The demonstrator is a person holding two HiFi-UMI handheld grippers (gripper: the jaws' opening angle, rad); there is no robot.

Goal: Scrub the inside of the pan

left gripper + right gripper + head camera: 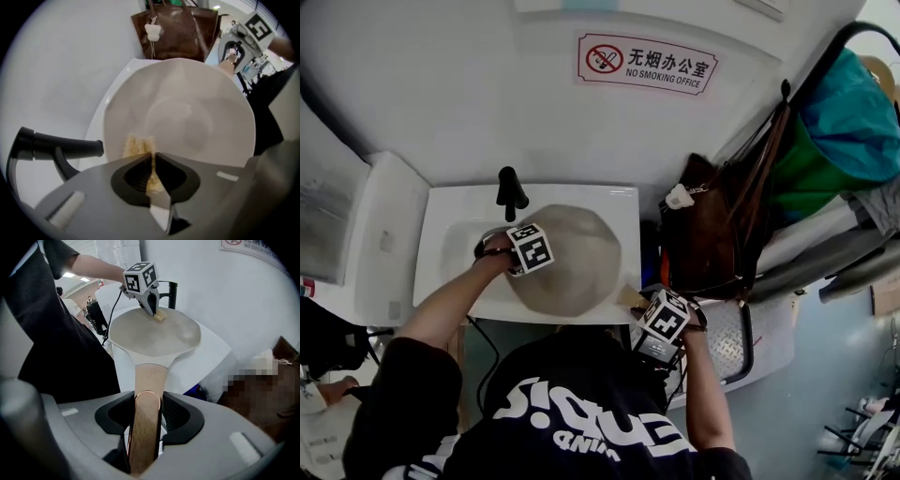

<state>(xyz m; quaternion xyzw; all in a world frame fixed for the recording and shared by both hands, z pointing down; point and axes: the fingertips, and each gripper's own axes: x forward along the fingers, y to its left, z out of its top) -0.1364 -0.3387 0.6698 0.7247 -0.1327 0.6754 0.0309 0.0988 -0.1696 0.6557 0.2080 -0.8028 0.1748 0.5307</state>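
A pale beige pan (572, 267) with a wooden handle (148, 380) is held over the white sink (450, 239). My right gripper (146, 411) is shut on the handle's end, at the sink's front right corner (664, 321). My left gripper (153, 157) is shut on a small yellowish scrub pad (138, 145). The pad (160, 316) rests against the inside of the pan (187, 122) near its far rim, close to the tap. From the right gripper view, the left gripper (151, 305) points down into the pan.
A black tap (510, 192) stands at the back of the sink, just left of the pad (61, 146). A brown bag (712, 234) hangs to the right with other bags. White wall lies behind. The person's black shirt fills the foreground.
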